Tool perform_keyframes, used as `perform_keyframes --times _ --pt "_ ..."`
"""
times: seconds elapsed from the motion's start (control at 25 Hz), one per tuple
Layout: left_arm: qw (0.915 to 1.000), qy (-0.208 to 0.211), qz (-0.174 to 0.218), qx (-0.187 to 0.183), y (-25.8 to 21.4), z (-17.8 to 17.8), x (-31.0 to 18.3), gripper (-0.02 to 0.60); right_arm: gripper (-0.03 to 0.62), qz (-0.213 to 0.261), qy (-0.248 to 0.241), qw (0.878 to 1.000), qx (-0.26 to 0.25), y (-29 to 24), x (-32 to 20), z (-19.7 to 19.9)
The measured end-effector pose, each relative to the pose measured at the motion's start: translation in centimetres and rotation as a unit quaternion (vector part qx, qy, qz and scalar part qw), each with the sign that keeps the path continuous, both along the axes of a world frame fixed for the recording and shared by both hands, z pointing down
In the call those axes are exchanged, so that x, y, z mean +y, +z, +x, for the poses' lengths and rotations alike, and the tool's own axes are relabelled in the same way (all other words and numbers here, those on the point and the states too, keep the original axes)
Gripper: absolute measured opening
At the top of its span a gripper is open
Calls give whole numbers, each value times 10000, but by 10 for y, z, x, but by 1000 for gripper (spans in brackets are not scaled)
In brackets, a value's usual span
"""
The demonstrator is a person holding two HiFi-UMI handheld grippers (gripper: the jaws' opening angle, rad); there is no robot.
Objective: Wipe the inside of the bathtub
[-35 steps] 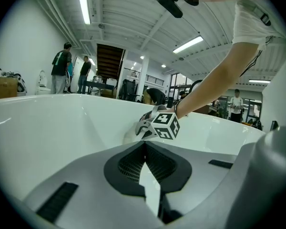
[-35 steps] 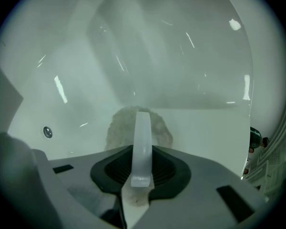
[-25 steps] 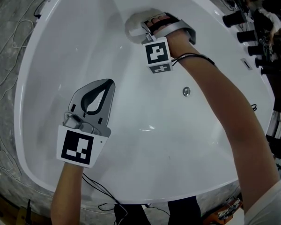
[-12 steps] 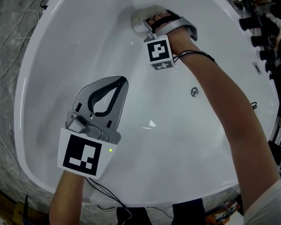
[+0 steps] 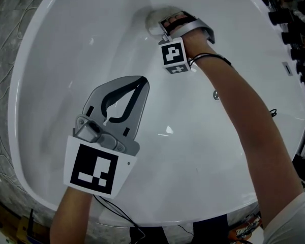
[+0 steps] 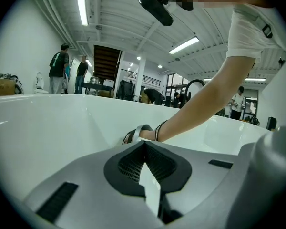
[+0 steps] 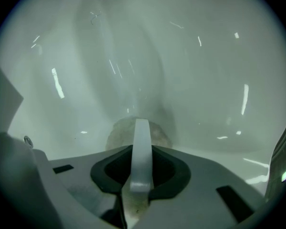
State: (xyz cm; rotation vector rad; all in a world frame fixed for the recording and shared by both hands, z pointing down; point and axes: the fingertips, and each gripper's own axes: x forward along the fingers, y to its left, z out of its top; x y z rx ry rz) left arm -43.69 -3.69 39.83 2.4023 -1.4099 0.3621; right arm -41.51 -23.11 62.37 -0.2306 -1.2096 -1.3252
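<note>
Wiping in hand: right hand-held gripper [image 5: 162, 25] clamped on a pale cloth [image 5: 155, 18] pressed against the bathtub [image 5: 66, 60] far wall; left hand-held gripper [image 5: 141, 81] closed, empty, mid-basin; next, probably sweep the cloth along the wall with firm contact.

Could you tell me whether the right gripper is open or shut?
Shut: the right gripper pinches a pale grey wad of cloth between its jaws, against the white bathtub.

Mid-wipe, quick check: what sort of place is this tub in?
Likely an open workshop or lab hall, not a bathroom: beyond the bathtub are ceiling strip lights, a staircase and people standing about.
</note>
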Motion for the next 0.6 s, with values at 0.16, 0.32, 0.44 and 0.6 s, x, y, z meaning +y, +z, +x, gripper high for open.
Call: perform_keyframes --times 0.16,0.32,0.44,0.6 --pt "10000 39 -67 46 7 10 -4 11 97 -10 36 10000 68 13 2 15" --pt "9996 61 -257 139 19 24 -8 11 97 -61 -20 9998 182 25 5 38" --pt "9992 11 -346 194 26 25 -7 11 97 -82 -10 9996 255 28 10 50" --pt "9990 -20 -420 149 36 37 -9 11 97 -117 34 9995 280 30 13 74"
